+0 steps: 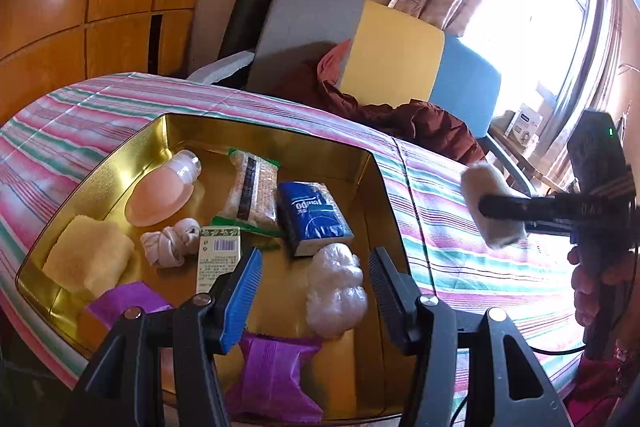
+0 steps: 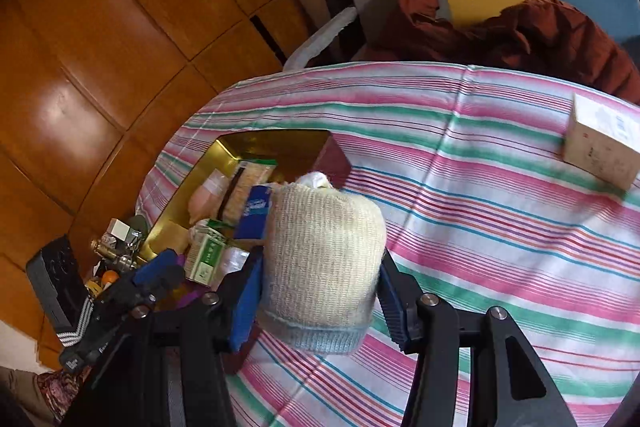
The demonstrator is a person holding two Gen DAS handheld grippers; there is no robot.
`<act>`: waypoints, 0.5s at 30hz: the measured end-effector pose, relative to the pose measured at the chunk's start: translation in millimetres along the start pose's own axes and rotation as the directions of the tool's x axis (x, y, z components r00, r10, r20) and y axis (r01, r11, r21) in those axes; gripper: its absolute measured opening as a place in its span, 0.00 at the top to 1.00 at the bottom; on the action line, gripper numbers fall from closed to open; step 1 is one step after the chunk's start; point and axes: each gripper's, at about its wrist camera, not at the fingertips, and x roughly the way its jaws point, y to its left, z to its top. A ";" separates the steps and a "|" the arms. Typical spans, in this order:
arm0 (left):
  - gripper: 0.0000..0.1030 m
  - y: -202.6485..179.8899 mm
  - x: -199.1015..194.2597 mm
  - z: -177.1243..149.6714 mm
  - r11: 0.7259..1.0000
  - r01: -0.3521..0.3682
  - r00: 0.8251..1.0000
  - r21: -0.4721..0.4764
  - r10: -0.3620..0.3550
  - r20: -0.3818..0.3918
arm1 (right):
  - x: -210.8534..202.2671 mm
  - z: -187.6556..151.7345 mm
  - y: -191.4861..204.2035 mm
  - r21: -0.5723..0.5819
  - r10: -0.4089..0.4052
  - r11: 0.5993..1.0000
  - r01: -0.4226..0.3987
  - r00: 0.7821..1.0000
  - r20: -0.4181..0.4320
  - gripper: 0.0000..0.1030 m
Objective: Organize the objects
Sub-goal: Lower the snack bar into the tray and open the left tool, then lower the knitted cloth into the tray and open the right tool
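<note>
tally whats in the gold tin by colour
purple packets: 2
white bundles: 2
yellow sponge: 1
pink bottle: 1
blue tissues: 1
green-trimmed packs: 2
total: 9

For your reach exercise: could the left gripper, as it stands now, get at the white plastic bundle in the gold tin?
Probably yes. The left gripper is open and empty, and the white plastic bundle lies uncovered just ahead between its fingers, inside the gold tin.
</note>
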 end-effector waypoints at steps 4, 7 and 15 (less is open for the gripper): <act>0.46 6.4 -1.6 -0.8 0.999 -0.027 1.000 -0.017 0.027 -0.006 | 24.1 16.3 33.2 -0.045 -0.039 0.998 0.038 0.999 -0.013 0.47; 0.46 14.9 -5.0 -0.1 0.998 -0.038 0.999 -0.053 0.038 0.000 | 46.7 26.7 48.9 -0.068 -0.077 0.995 0.075 0.997 -0.027 0.47; 0.46 32.4 -5.5 3.9 0.992 -0.053 0.999 -0.117 0.053 -0.009 | 95.1 50.5 72.9 -0.175 -0.245 0.956 0.236 0.969 -0.032 0.47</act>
